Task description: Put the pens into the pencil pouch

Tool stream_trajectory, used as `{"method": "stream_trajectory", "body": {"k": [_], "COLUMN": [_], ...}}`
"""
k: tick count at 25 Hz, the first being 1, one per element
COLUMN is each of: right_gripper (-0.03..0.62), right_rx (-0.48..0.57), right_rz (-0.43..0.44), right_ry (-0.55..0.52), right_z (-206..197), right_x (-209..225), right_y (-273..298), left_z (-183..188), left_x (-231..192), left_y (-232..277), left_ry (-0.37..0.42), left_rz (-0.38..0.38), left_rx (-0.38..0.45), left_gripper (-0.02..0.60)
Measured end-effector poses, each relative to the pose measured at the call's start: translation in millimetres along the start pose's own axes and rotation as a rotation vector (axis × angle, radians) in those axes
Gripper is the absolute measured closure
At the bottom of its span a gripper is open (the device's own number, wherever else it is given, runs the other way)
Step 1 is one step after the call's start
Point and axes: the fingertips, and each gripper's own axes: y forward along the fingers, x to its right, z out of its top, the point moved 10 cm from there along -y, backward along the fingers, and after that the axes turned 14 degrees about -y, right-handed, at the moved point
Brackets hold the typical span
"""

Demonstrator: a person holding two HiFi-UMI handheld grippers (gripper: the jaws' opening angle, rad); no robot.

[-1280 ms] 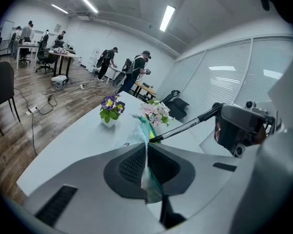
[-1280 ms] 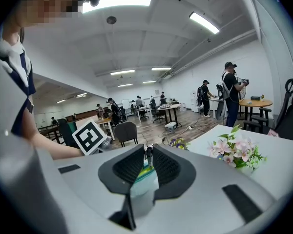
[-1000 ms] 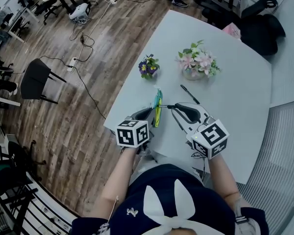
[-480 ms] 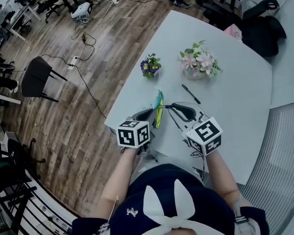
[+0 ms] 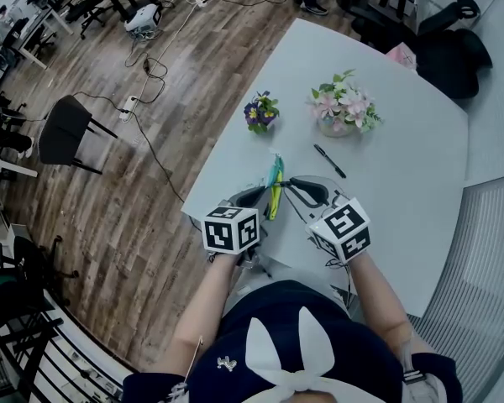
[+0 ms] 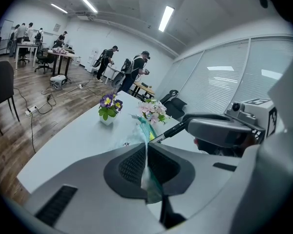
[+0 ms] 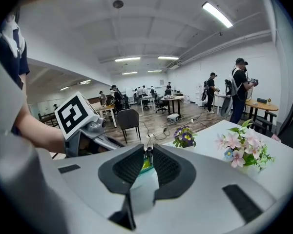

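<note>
Left claw (image 6: 147, 150) pinches pouch (image 6: 142, 129); right claw (image 5: 292, 184) grips pen (image 7: 148, 152).

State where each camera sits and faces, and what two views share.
Head view: on the head, facing steeply down at the table; forearms, left gripper, right gripper show.
Left gripper view: on the left gripper, facing along jaws shut on the pencil pouch; right gripper shows.
Right gripper view: on the right gripper, facing along jaws holding a pen; left forearm shows.
Shared: both gripper views see the purple flowers.
</note>
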Motion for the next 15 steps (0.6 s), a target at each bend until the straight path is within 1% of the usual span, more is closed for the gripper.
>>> {"method": "stream_trajectory", "body": {"k": [15], "right_gripper": [0.53], "right_rx": [-0.068], "right_rz": [0.024], "right_ry": [0.007], "right_z": [-20], "right_x": [2], "right_y": [14], "left_z": [-4], "left_x": [10], "left_y": [7], "left_ry": [0.024], "left_rz": [-0.027], "left_rx": [-0.027], "left_gripper": [0.551]}}
